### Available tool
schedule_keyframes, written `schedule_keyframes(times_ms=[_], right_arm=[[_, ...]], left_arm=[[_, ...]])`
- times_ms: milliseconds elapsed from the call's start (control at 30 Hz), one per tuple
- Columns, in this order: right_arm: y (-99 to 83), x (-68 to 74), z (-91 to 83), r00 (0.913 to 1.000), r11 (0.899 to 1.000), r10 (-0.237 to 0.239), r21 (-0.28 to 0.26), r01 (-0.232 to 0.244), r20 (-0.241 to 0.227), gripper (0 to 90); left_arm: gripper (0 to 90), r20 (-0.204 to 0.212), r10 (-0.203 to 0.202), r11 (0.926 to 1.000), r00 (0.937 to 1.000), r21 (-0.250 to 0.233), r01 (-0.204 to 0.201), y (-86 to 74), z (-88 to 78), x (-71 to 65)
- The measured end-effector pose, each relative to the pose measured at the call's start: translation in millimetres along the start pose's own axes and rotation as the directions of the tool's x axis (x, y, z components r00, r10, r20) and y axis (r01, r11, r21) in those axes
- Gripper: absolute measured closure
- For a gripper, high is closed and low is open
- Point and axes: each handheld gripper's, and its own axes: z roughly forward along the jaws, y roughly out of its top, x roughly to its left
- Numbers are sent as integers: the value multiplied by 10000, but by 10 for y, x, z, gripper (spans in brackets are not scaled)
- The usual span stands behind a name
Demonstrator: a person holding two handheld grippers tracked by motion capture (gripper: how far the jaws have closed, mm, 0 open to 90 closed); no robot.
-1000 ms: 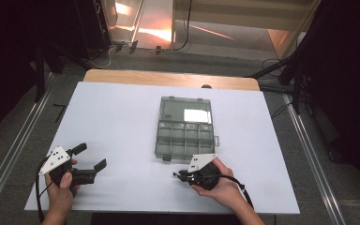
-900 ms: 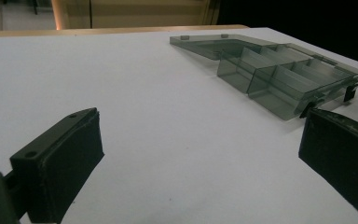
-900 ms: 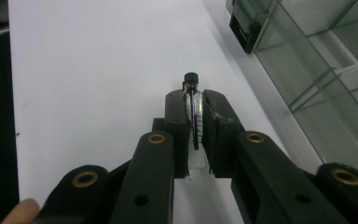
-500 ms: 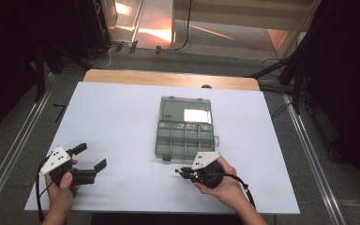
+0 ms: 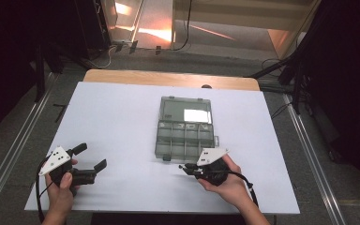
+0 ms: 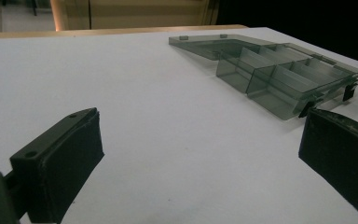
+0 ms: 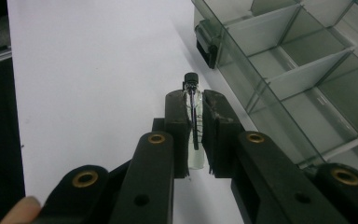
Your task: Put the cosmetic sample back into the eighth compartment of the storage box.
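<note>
1 vial (image 7: 193, 126) pinched in right fingers (image 7: 195, 100) beside organizer box (image 5: 185, 127); left fingers (image 5: 90, 157) wide, empty.

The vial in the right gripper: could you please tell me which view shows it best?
The right gripper view: the clear vial with its black cap lies close up, clamped between the fingers. The high view gives a tiny dark tip ahead of the right gripper; the left gripper view barely catches it at its right edge.

high view: above, facing forward-down | gripper views: low, close | shared: organizer box (image 5: 185, 129)
</note>
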Motion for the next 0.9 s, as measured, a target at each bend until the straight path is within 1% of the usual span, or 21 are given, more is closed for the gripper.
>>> schedule_keyframes(times_ms=[267,300,900], right_arm=[[7,-27,-62,9999,9999,68,-125,-67,115,824],[7,-34,-77,9998,9998,146,-143,-144,156,824],[2,-105,-181,9984,9984,425,-399,-410,366,825]], left_arm=[[0,14,6,10000,10000,1,-6,0,0,-1],[0,14,8,10000,10000,-3,-8,0,0,-2],[0,18,-7,10000,10000,-8,7,0,0,1]])
